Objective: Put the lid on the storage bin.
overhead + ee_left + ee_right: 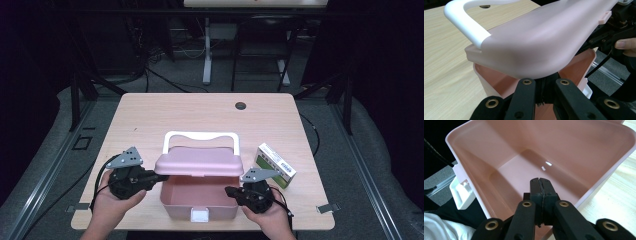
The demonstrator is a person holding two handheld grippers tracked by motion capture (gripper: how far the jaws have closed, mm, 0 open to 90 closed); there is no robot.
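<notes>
I see the smooth matte pink plastic box (199, 197) at the table's near edge, its rounded lid (199, 162) raised. My left gripper (159, 178) pinches the lid's left rim; my right gripper (540, 183), jaws pressed together, hangs above the box's right rim.

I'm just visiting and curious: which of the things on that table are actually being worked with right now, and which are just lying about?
Being worked with:
- pink plastic box, open and empty
- its pink hinged lid with the white handle, propped up at the left gripper
- right gripper, jaws shut, at the box's rim

Probably just lying about:
- small green and white carton, right of the box
</notes>
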